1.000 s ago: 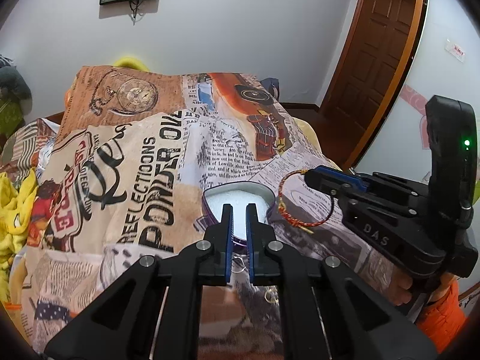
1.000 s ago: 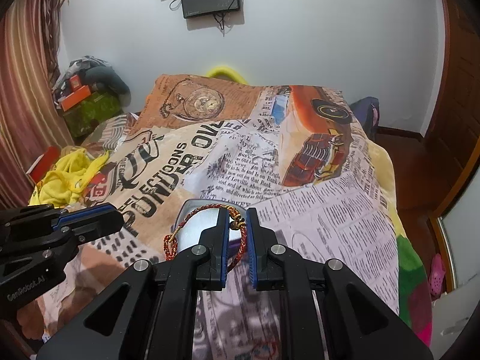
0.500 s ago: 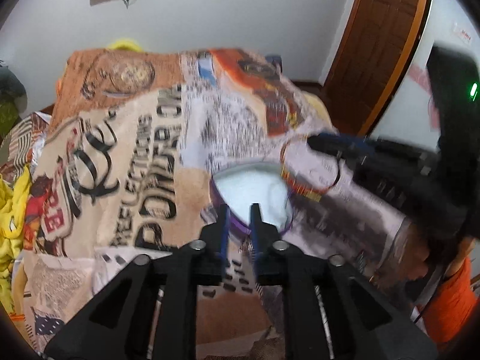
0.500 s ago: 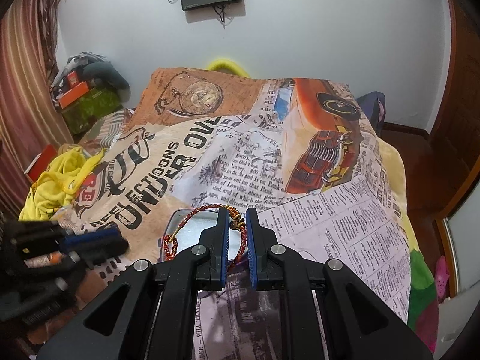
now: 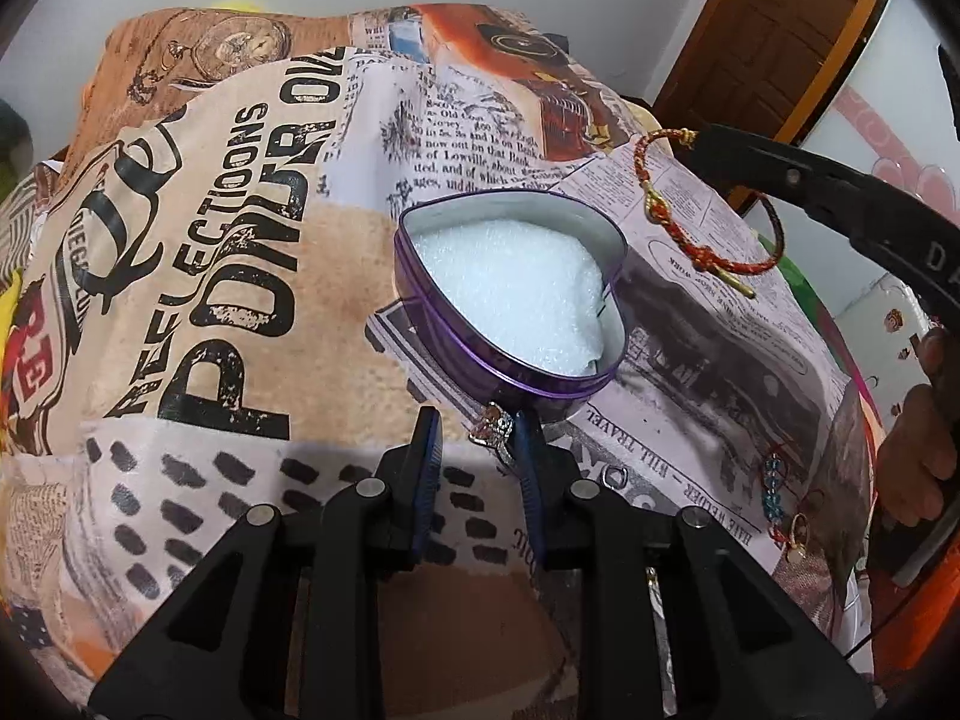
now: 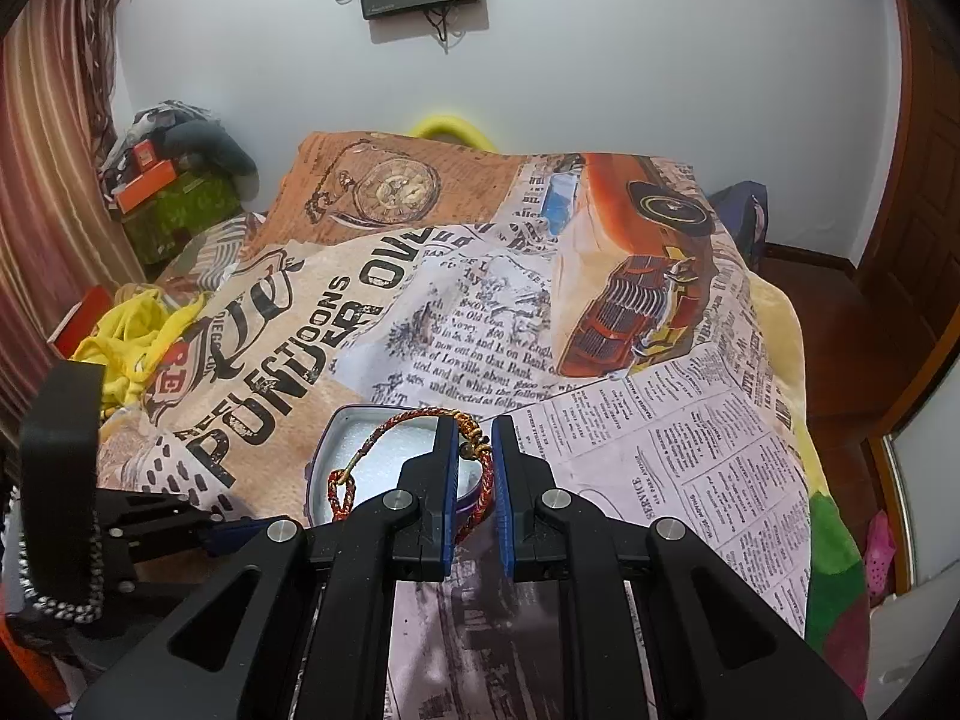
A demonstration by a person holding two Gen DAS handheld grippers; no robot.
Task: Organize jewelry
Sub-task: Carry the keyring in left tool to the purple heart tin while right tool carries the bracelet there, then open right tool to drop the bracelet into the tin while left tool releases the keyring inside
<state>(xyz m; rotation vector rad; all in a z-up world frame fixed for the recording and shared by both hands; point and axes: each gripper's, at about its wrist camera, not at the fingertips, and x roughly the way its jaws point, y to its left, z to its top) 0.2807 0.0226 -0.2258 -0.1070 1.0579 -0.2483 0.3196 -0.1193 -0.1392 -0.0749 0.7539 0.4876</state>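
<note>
A purple heart-shaped tin point(image 5: 480, 354) with white foam inside point(image 5: 510, 294) lies open on the printed bedspread; it also shows in the right wrist view point(image 6: 321, 456). My right gripper point(image 6: 471, 438) is shut on a red and gold braided bracelet point(image 6: 384, 438), held in the air to the right of and above the tin; the bracelet hangs at upper right in the left wrist view point(image 5: 672, 222). My left gripper point(image 5: 477, 426) is open just in front of the tin, with a ring point(image 5: 495, 427) with a pinkish stone by its right finger.
More jewelry point(image 5: 774, 492) lies on the bedspread point(image 5: 240, 192) at the right, near the person's hand point(image 5: 918, 438). Yellow cloth point(image 6: 132, 324) and boxes point(image 6: 150, 186) lie at the bed's left side. A wooden door point(image 5: 774, 30) stands at the right.
My left gripper has opened, pulled back from over the tin and dropped low in front of it, near the ring. My right gripper still holds the bracelet beside the tin.
</note>
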